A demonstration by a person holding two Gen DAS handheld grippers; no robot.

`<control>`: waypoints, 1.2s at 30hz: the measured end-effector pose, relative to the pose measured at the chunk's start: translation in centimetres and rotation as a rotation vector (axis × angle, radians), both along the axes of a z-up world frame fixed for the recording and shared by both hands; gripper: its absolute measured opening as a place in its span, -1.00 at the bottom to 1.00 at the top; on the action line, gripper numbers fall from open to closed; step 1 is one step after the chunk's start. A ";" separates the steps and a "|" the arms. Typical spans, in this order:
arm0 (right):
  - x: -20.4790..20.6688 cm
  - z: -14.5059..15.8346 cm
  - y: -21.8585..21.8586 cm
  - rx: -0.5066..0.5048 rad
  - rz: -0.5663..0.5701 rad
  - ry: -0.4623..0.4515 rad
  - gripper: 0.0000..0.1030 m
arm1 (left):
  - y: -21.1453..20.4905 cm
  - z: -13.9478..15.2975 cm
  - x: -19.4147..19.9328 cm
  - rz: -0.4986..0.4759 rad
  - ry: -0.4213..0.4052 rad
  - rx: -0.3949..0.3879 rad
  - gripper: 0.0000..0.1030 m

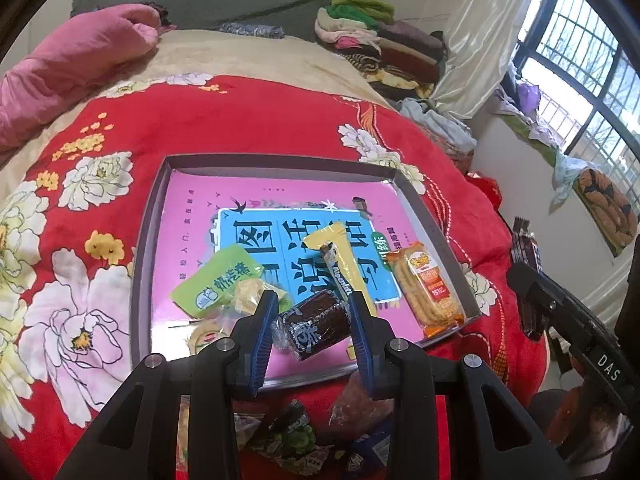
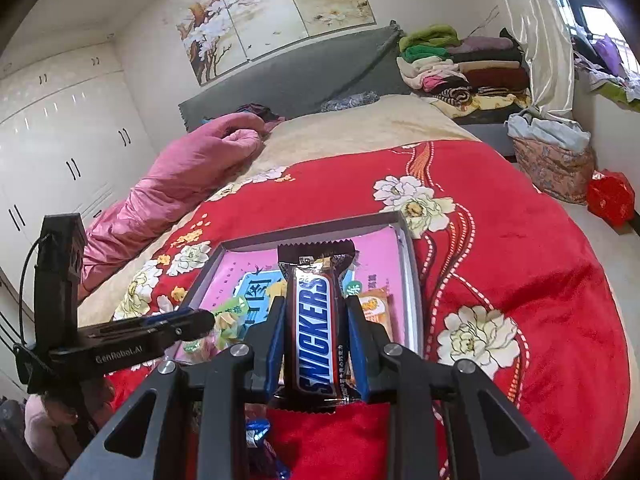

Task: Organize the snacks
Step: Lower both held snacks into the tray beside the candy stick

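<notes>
Snacks held over a shallow grey tray [image 1: 149,216] on the red floral bedspread [image 1: 248,120]; my left gripper [image 1: 314,330] is clamped on a small dark cake in clear wrap [image 1: 314,326], its blue pads pressing the two sides just above the tray's near edge; my right gripper [image 2: 316,338] is closed across the middle of a Snickers bar [image 2: 316,336], held lengthwise above the same tray. I judge the cake soft and easily crushed, so it wants a light hold on its flanks, as now; the bar is stiffer but its glossy wrapper looks slippery, so the mid-body grip seems the safest. Already lying in the tray: a green packet [image 1: 218,280], a yellow stick pack [image 1: 344,258] with a dark "Alpenliebe" roll [image 1: 340,276] across it, and an orange packet of biscuit sticks [image 1: 430,288] marked "15%"; more wrapped snacks [image 1: 296,436] wait on the bedspread beneath my left gripper. Legible writing: "SNICKERS" on the bar, "GenRobot.AI" and "DAS" on the gripper bodies; the tray floor carries large Chinese characters I cannot read reliably.
</notes>
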State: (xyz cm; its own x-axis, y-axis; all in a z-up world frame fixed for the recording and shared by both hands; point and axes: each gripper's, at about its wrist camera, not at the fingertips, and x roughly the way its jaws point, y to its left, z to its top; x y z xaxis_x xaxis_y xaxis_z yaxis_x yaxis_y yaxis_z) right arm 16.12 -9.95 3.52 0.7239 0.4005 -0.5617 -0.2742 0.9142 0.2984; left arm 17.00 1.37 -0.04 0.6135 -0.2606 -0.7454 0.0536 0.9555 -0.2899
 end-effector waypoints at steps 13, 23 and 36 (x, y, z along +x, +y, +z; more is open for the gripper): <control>2.1 -0.5 1.7 0.010 0.034 0.003 -0.43 | -1.2 -1.7 1.2 -0.035 0.003 0.012 -0.28; 3.4 -1.3 2.1 0.016 0.035 0.018 -0.43 | -2.1 -3.2 1.7 -0.054 0.035 0.022 -0.28; 5.0 -2.8 3.2 0.007 0.052 0.047 -0.43 | -2.2 -3.9 2.0 -0.055 0.049 0.028 -0.28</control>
